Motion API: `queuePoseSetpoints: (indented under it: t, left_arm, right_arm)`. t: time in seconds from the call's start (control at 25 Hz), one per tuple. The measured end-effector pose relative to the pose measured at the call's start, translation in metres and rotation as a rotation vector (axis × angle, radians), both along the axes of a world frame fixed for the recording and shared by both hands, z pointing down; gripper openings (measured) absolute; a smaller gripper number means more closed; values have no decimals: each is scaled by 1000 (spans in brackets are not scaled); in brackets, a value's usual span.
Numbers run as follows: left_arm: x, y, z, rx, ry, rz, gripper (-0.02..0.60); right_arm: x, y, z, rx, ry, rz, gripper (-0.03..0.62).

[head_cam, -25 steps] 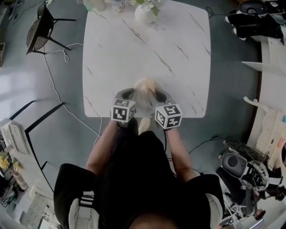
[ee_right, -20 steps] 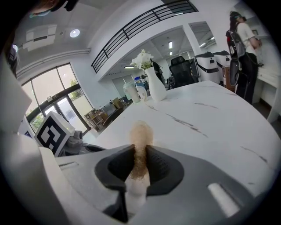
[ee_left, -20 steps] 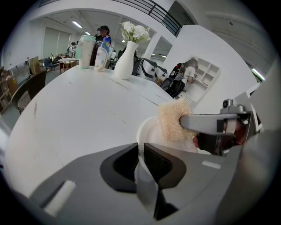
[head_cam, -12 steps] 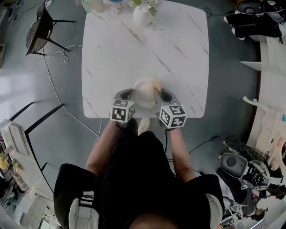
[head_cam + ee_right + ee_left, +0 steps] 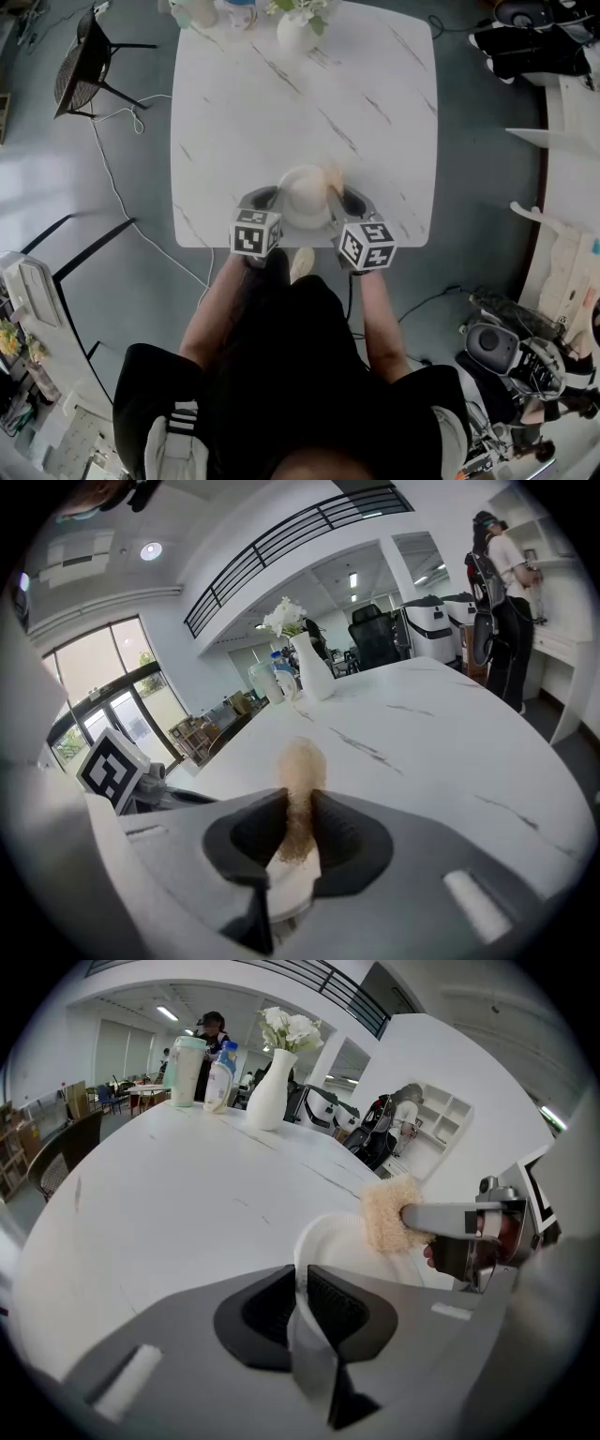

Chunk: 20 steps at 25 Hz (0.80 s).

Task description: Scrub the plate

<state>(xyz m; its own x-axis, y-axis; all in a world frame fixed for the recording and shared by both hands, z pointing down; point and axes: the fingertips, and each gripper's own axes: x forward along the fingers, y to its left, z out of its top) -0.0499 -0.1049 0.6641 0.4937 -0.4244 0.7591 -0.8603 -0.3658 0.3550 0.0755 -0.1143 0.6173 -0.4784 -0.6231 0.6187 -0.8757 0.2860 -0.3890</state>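
Observation:
A white plate (image 5: 302,195) is held tilted above the near edge of the marble table (image 5: 309,94). My left gripper (image 5: 302,1302) is shut on the plate's (image 5: 333,1241) rim, seen edge-on between the jaws. My right gripper (image 5: 298,825) is shut on a tan scrubbing sponge (image 5: 302,778), which presses against the plate's (image 5: 286,897) face. In the left gripper view the sponge (image 5: 386,1213) sits on the plate's far right rim. In the head view the sponge (image 5: 331,175) shows at the plate's upper right, between both marker cubes.
A white vase with flowers (image 5: 302,26), a bottle and a cup (image 5: 186,1071) stand at the table's far edge. A dark chair (image 5: 86,58) is at the far left, with a cable on the floor. A person (image 5: 506,564) stands by shelves at right.
The right gripper with the sponge has slid right and slightly nearer across the plate. The plate has tipped a little. The left gripper has stayed put.

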Motion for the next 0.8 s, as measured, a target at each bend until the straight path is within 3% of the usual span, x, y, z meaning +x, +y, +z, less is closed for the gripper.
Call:
queuePoseSetpoints:
  t: [0.8]
  left_arm:
    - [1, 0, -1, 1, -9, -12, 48]
  right_arm:
    - [-6, -9, -40, 99, -12, -24, 69]
